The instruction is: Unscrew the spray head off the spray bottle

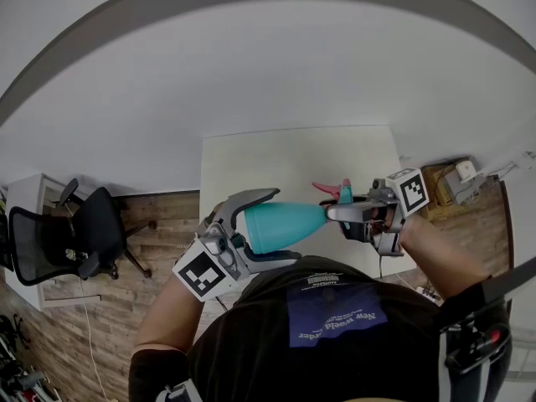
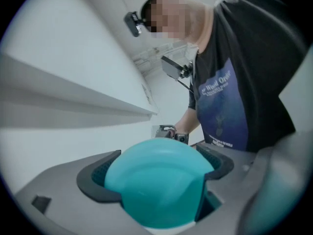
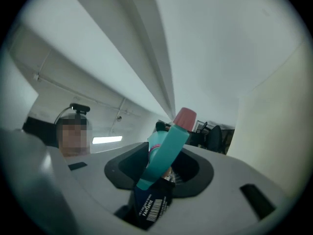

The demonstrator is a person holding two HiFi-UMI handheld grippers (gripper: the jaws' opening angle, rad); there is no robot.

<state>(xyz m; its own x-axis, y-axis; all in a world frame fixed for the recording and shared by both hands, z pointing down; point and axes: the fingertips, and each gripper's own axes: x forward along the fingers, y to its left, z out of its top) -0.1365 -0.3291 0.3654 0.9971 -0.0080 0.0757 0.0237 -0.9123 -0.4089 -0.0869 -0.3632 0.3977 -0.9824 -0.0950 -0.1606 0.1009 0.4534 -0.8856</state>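
- While it hangs in mid-air at the near edge of the white rectangular table (image 1: pixel 276 157), the teal plastic spray bottle (image 1: pixel 301 220) lies level, base to the left and neck to the right.
- left gripper (image 1: pixel 285 224): jaws set wide and clamped on the bottle's fat body. Dark pads (image 2: pixel 95 177) press on both sides of the round base.
- right gripper (image 1: pixel 339 216): jaws partly closed and gripping the teal spray head (image 3: pixel 168 151), which stands tilted between the dark pads.
- Pink nozzle tip (image 3: pixel 185 117) pokes out past the jaws, towards the far side.
- Black barcode label (image 3: pixel 151 204) sits low between the right jaws.
- Head is still seated on the bottle neck.
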